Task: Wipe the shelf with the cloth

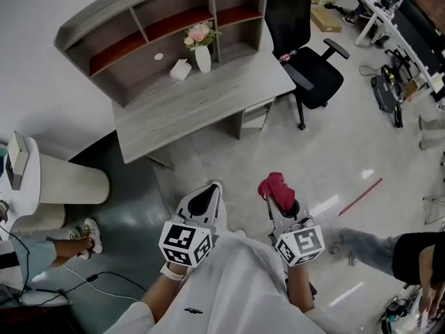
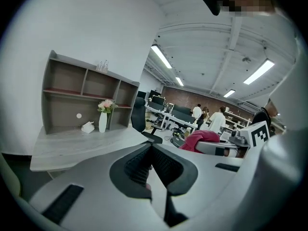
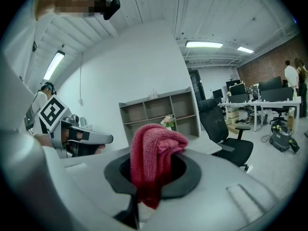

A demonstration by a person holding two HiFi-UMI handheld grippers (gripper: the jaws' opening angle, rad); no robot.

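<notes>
Pale floor point(image 1: 327, 152) lies under both tools. My right hand-held gripper point(image 3: 154, 177) is clamped on the red cloth point(image 3: 156, 150). Its own view shows the folds, which the head view gives only as a lump. My left hand-held gripper point(image 2: 153, 150) has its jaws together on nothing. Well apart ahead stands the shelf point(image 1: 160, 30) on its worktop point(image 1: 208, 96), and the head view cuts off its top.

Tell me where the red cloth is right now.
The red cloth is clamped in the right gripper, lower centre-right in the head view, over the floor and short of the desk.
</notes>
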